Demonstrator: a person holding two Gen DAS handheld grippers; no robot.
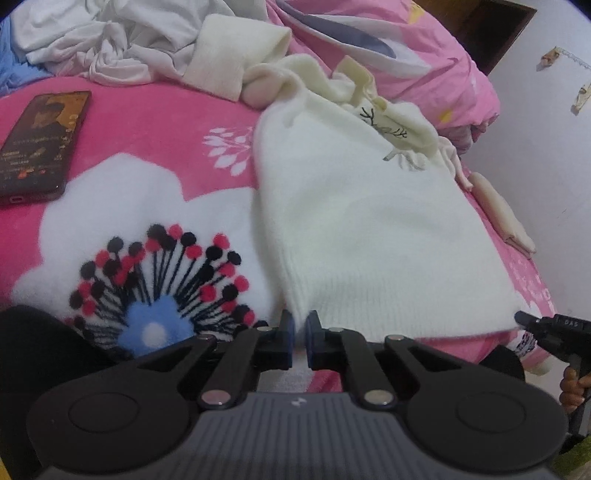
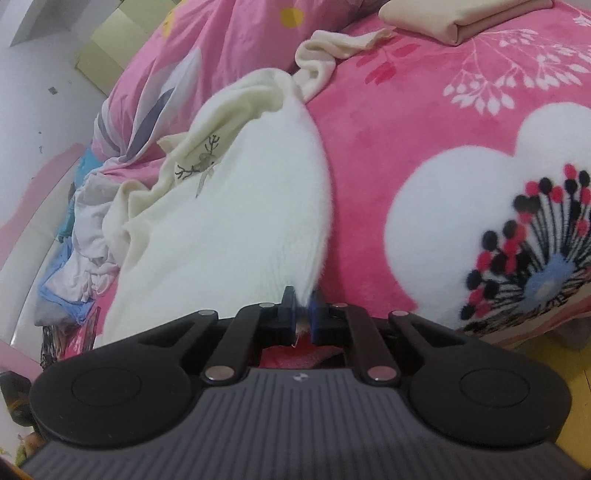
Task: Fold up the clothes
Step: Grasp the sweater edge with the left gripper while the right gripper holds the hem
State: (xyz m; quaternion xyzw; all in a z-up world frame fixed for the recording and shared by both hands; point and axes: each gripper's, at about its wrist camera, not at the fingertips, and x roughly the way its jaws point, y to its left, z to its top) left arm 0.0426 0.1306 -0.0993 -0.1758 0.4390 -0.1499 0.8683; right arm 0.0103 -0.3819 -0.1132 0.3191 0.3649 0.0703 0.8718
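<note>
Cream-white knit sweater (image 1: 369, 221) lies spread on the bed, its ribbed hem toward the person and its embroidered deer motif (image 1: 388, 127) toward the far, bunched collar end. The left gripper (image 1: 300, 325) has its jaws closed almost together on the hem corner nearest the flower print (image 1: 162, 280); the right gripper (image 2: 303, 299) has its jaws pinched on the sweater's hem at the opposite corner, fuzzy pile showing between them. With both hem corners held, the step appears to be either straightening the garment or carrying the hem over toward the collar; either is done well by keeping the hem taut and level between the two grips, so the soft, stretchy knit does not sag or skew. The pink fleece blanket (image 1: 147, 122) beneath the sweater is plush and likely to cling. Beyond the sweater's collar lie crumpled white garments (image 1: 110, 44); a phone (image 1: 40, 144) rests well left of it, and a folded beige cloth (image 2: 465, 18) sits far beyond it.
</note>
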